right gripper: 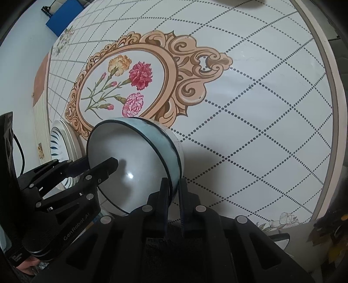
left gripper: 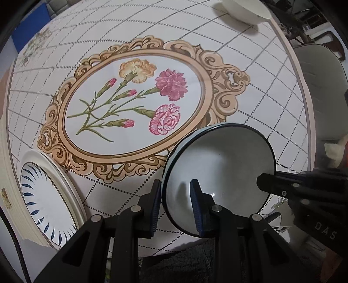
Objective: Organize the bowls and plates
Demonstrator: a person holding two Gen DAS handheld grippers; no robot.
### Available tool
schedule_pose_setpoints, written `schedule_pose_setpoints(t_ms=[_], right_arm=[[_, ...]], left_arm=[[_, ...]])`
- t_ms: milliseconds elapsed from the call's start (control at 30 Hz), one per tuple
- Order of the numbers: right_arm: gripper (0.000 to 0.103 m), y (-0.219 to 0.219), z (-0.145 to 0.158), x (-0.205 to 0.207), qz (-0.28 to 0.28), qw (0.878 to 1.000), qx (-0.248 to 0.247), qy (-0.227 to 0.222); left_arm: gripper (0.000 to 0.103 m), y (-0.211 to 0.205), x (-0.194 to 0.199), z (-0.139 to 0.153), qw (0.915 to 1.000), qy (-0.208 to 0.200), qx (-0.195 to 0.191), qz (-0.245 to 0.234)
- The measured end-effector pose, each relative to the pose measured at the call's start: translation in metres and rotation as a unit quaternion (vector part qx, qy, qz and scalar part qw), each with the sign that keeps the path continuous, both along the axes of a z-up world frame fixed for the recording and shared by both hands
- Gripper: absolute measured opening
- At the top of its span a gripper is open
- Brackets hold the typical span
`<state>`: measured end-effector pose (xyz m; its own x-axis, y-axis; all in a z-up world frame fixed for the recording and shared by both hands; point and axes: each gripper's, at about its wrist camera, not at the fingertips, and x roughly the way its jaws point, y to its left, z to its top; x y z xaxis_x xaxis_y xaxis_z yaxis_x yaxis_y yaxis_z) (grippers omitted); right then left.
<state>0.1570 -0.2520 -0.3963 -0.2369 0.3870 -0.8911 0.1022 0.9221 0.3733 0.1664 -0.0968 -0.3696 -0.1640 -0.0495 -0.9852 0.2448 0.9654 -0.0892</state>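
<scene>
A pale blue bowl point(left gripper: 219, 165) with a dark rim is held tilted above the near edge of the table. My left gripper point(left gripper: 176, 196) straddles its left rim, one finger outside and one inside, with a visible gap at the outer finger. My right gripper point(right gripper: 174, 191) is shut on the bowl's point(right gripper: 130, 156) right rim. It shows as a black finger point(left gripper: 274, 185) at the right in the left wrist view. The left gripper point(right gripper: 95, 165) shows at the left in the right wrist view. A white plate with blue leaf strokes point(left gripper: 43, 196) lies on a larger white plate at the near left.
The round table point(left gripper: 271, 87) has a floral cloth with a dotted grid. A white bowl point(left gripper: 245, 10) stands at the far edge. A grey chair point(left gripper: 322, 87) stands to the right. A blue object point(left gripper: 30, 26) is at the far left.
</scene>
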Motion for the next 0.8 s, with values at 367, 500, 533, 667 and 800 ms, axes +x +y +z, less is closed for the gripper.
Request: schedule_pose_setpoints(t_ms=[367, 500, 533, 667, 800], right_arm=[[0.099, -0.029, 0.047, 0.02, 0.007, 0.998, -0.02, -0.058], [0.103, -0.064, 0.07, 0.049, -0.024, 0.991, -0.049, -0.119], [0.103, -0.075, 0.075, 0.061, -0.033, 0.988, -0.062, -0.139], [0.103, -0.102, 0.084, 0.104, -0.045, 0.978, -0.092, -0.184], [0.103, -0.128, 0.076, 0.154, -0.05, 0.973, -0.117, -0.193]], left_arm=[[0.056, 0.021, 0.035, 0.051, 0.9982, -0.032, -0.011, 0.05], [0.086, 0.005, 0.078, 0.074, 0.9928, -0.106, -0.011, 0.055], [0.086, 0.0, 0.088, 0.076, 0.9912, -0.121, -0.002, 0.054], [0.1, -0.022, 0.135, 0.079, 0.9854, -0.16, -0.005, 0.057], [0.1, -0.06, 0.178, 0.074, 0.982, -0.184, -0.009, 0.043]])
